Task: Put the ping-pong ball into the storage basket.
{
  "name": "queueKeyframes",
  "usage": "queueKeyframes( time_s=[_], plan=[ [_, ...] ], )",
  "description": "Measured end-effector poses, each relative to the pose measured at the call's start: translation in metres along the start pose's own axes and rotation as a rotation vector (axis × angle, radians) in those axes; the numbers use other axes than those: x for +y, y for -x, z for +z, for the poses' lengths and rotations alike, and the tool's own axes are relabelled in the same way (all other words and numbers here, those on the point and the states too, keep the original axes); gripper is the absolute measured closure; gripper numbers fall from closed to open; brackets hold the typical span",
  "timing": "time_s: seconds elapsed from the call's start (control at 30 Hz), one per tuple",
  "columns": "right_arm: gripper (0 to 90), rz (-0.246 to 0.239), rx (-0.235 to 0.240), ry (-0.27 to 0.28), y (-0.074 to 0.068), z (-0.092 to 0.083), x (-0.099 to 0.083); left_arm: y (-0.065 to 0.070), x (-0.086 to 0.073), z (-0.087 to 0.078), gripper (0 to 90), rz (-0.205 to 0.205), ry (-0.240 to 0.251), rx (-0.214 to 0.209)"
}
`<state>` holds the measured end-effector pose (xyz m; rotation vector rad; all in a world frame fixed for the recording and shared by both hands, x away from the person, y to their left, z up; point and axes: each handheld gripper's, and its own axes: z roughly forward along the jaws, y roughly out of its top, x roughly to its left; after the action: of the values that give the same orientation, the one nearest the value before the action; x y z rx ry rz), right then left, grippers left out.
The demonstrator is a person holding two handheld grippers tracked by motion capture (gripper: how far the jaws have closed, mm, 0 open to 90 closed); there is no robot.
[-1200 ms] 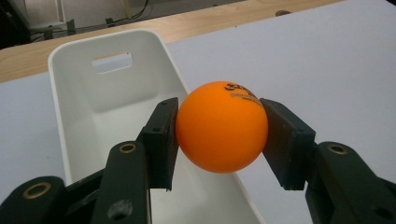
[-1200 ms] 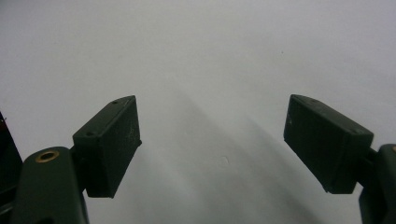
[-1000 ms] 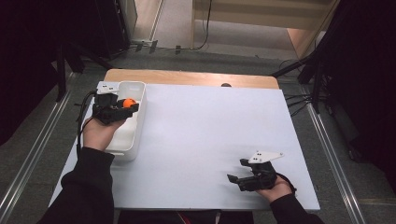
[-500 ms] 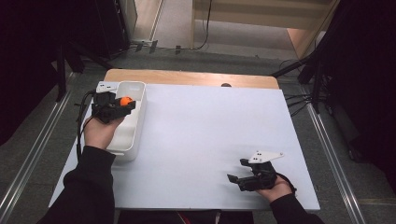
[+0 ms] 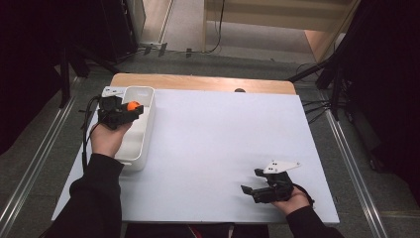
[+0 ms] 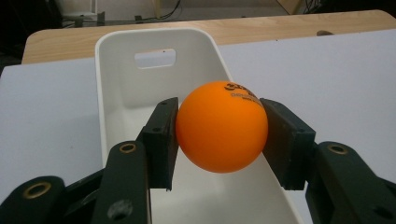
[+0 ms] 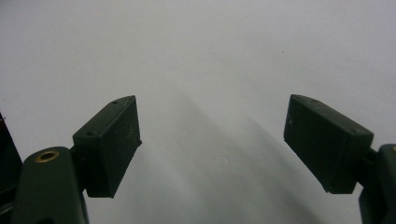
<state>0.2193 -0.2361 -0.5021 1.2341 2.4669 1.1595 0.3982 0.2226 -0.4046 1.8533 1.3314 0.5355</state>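
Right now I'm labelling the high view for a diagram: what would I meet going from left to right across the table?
Left tongs shut on the orange ball over the white bin → bare white tabletop → right tongs, open, at the near right corner.

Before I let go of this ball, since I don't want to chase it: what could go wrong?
1. The orange ball is pinched only at its sides by the left hand-held gripper, above the white bin; dropped from there, it may bounce out.
2. The bin is narrow, and the ball hangs near its right wall, so it could land on the table and roll off.
3. The right hand-held gripper sits open and far away, so it likely cannot catch it.
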Motion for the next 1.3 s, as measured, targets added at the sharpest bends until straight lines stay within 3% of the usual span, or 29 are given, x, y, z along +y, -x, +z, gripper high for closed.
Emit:
queueKeyframes(
  time_s=[0.93,1.3],
  plan=[
    [17.4,0.000,-0.001,-0.001,0.000,0.000,0.000,-0.002,-0.005,0.015,48.9,-0.015,-0.043,0.031],
    [17.4,-0.002,0.000,-0.001,0.000,0.000,0.000,-0.002,-0.003,0.011,42.5,-0.034,-0.032,0.002]
  ],
)
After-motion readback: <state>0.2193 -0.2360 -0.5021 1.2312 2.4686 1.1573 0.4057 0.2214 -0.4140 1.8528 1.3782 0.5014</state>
